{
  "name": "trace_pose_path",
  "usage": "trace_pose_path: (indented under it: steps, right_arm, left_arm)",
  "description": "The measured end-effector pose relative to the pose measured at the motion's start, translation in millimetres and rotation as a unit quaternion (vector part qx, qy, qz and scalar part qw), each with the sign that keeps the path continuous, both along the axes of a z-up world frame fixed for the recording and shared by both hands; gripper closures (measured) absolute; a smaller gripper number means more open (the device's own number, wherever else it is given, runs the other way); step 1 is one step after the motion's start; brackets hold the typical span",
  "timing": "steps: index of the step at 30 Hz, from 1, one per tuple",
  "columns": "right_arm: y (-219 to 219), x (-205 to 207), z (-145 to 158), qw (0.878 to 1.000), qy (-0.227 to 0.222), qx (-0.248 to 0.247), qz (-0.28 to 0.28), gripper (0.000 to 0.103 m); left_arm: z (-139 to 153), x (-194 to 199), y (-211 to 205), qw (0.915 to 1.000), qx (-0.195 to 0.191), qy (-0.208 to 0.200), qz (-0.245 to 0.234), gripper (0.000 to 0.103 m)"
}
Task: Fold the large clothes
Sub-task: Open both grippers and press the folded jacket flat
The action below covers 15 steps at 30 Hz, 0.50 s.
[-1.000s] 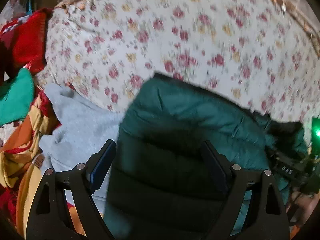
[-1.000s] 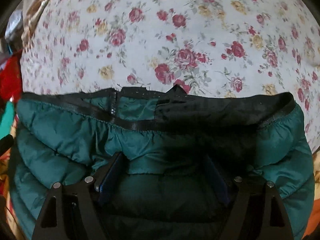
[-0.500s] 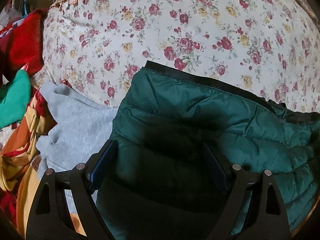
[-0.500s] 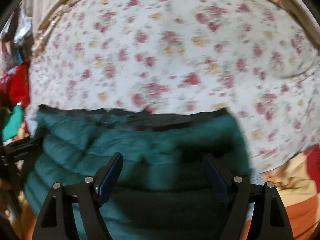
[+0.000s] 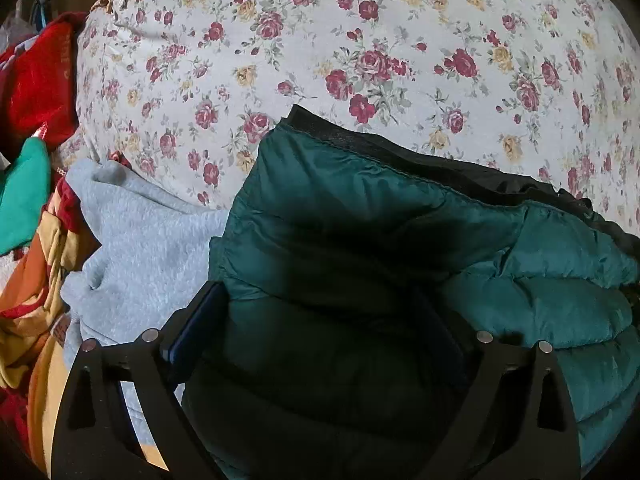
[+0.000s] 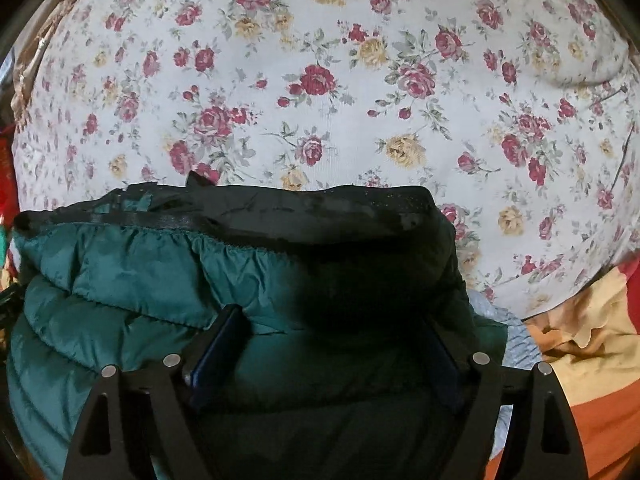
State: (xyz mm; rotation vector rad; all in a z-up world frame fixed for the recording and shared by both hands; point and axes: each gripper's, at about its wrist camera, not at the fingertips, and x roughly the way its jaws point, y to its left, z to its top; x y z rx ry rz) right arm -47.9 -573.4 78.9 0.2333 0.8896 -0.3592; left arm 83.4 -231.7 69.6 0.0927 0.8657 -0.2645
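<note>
Claws [image 5: 320, 320] [image 6: 336, 336] wide over jacket [image 5: 400, 216]

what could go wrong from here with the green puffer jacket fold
1. The green puffer jacket is thick and slick-looking; with both claws open, the left claw and the right claw, the puffed fold may spring back open.
2. The jacket's left edge overlaps the grey sweatshirt, so the next grab could snag both.
3. The black hem lies bunched, so the fold may end uneven.
</note>
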Motion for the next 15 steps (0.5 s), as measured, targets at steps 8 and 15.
trace_pose_path:
  steps: [8,15]
  right_arm:
    - [2,-50,35,0.998,-0.052,0.023,0.006,0.020]
    - [-6,-54,2,0.997,-0.042,0.059,-0.005,0.020]
  left_arm:
    - [-2,0,1,1.0000,-0.006,0.003,0.002,0.007]
    - [-3,2,3,0.9999,-0.016,0.002,0.004,0.006]
